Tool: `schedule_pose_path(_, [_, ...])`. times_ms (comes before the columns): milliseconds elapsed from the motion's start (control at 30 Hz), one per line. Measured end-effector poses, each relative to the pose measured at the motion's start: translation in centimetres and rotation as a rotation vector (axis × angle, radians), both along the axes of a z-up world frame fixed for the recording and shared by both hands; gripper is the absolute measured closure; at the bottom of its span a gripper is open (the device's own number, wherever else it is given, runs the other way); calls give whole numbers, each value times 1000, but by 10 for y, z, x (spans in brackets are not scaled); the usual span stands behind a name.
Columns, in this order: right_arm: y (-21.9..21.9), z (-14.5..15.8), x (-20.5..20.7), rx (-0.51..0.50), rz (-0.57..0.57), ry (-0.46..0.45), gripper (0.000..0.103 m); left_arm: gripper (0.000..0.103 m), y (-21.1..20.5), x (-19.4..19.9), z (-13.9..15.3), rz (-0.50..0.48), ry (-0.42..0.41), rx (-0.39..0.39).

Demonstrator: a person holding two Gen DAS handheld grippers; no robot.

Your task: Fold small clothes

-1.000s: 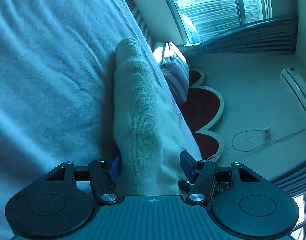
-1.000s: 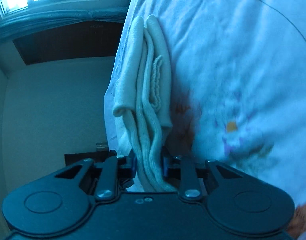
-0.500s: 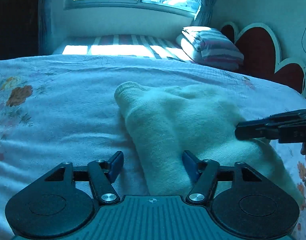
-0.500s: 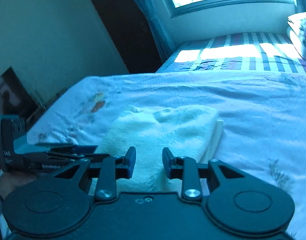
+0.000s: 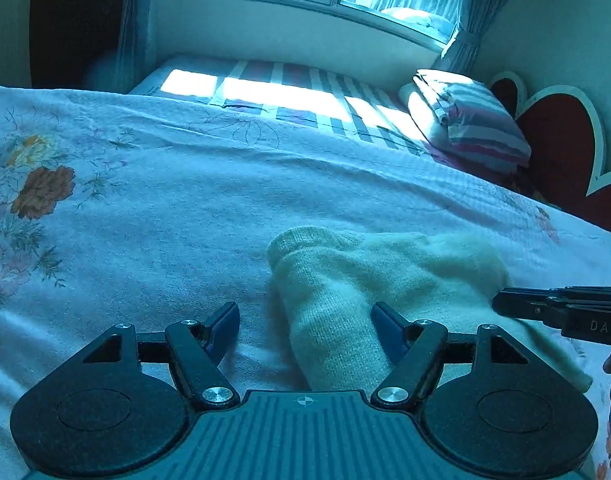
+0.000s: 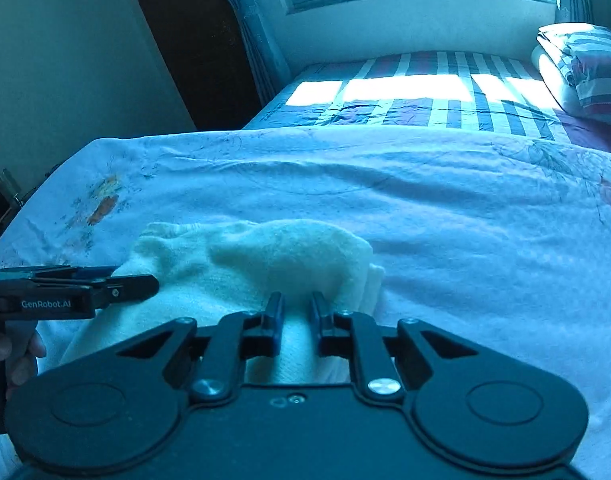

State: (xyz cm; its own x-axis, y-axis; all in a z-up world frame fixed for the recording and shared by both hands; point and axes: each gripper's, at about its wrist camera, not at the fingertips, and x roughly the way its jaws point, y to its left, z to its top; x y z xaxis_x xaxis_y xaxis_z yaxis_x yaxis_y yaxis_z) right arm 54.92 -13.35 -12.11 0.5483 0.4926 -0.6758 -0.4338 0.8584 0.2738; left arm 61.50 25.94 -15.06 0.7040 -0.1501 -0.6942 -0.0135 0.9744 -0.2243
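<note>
Left gripper (image 5: 305,320) spread wide astride the cream garment (image 5: 369,280); right gripper (image 6: 296,312) narrow over its near edge, grip unclear.

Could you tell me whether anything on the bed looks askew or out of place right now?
The pale garment lies bunched in a lumpy fold on the flowered sheet, its edges uneven. The left tool is open around one end. Otherwise nothing stands out.

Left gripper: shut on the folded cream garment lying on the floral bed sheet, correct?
Not shut. The left wrist view shows the left gripper open, its fingers astride the cream garment without clamping it. The garment does lie on the floral bed sheet.
</note>
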Motion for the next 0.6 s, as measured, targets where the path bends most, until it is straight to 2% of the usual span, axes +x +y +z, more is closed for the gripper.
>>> schedule_pose_path(33, [-1, 4, -4, -13, -4, -2, 88, 30, -1, -11, 8, -10, -29, -4])
schedule_pose_path(100, [-5, 19, -25, 8, 5, -41, 76, 30, -7, -39, 19, -43, -59, -14])
schedule_pose_path(133, [-9, 26, -43, 40, 33, -63, 77, 30, -15, -56, 22, -71, -54, -9])
schedule_pose_path(200, [-13, 30, -72, 39, 72, -49, 78, 30, -29, -83, 20, -96, -34, 30])
schedule_pose_path(267, [-16, 30, -108, 37, 106, -33, 78, 30, -41, -114, 9, -105, -8, 28])
schedule_pose_path(300, [-17, 27, -122, 40, 123, -19, 80, 30, -44, -125, 2, -95, 10, 56])
schedule_pose_path(367, [-16, 18, -148, -30, 142, -11, 82, 30, -46, -144, -8, -82, 18, 76])
schedule_pose_path(400, [-16, 12, -159, -77, 147, -22, 82, 30, -44, -155, -11, -71, 11, 57])
schedule_pose_path(467, [-19, 3, -180, -158, 157, -74, 82, 30, -41, -171, -12, -64, 3, 80])
schedule_pose_path(500, [-22, 2, -185, -183, 146, -81, 76, 30, -40, -176, -12, -60, 1, 89])
schedule_pose_path(600, [-33, 2, -188, -173, 119, -55, 77, 30, -35, -193, -2, -20, -47, 89])
